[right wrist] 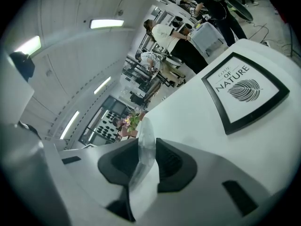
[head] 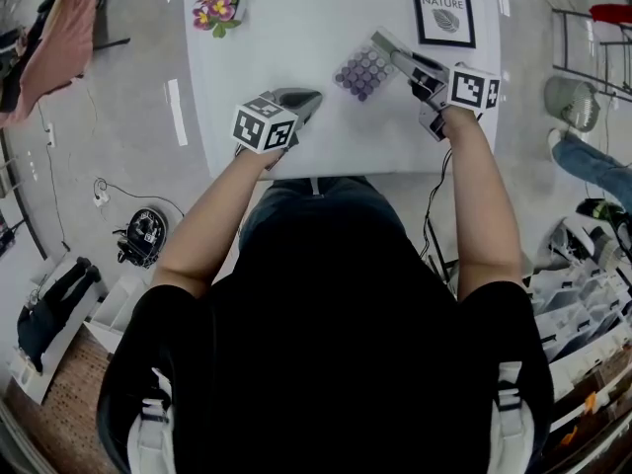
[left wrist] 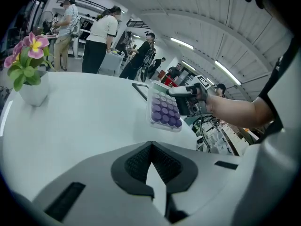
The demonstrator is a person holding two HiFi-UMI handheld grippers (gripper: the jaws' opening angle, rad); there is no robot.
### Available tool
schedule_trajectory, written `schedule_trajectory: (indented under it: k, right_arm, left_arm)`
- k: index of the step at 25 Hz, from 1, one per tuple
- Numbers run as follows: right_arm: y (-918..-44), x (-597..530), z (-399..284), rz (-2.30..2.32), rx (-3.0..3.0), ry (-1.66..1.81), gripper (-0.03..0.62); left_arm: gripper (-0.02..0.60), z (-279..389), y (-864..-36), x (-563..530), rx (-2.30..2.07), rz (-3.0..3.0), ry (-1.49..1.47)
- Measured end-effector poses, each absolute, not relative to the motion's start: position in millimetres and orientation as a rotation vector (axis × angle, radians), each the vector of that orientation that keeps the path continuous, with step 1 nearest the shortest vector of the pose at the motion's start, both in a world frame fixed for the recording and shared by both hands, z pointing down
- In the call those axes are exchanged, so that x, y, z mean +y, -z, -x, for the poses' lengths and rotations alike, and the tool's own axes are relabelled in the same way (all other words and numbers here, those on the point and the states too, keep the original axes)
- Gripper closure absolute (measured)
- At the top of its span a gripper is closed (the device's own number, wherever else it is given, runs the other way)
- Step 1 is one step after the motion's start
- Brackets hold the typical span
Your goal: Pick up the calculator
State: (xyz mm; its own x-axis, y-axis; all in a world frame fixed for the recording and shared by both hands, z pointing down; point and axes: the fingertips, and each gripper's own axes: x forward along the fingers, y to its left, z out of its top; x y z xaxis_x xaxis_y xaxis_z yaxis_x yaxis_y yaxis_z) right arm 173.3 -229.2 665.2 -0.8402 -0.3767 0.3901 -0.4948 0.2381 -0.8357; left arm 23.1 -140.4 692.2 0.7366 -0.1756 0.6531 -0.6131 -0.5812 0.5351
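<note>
Calculator (head: pixel 361 70) pinched by its 2 o'clock edge in our right hand-held gripper (head: pixel 393 53), we should lift it slowly and level; left hand-held gripper (head: pixel 302 99) sits closed, empty.

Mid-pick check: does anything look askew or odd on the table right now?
Only the calculator: it hangs tilted, clear of the table, pinched by one thin edge in the right gripper. That is a shallow hold, so it might swing. Nothing looks spilled or damaged.

Head view steeply overhead, gripper views low, sharing table (head: pixel 296 47)
</note>
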Motion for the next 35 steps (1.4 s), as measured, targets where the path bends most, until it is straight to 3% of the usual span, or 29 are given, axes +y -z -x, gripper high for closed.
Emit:
schedule_trajectory:
  k: [16, 35]
  right_arm:
    - [-563.0, -200.8, -153.2, -0.987, -2.538, -1.568, 0.485]
    - [-501.3, -149.9, -127.0, -1.091, -2.573, -1.492, 0.485]
  left_arm:
    - [0.565, 22.2, -580.7, -135.3, -0.566, -2.314, -0.583]
    - [0.565, 71.1, -513.8, -121.4, -0.551, -2.433, -0.51]
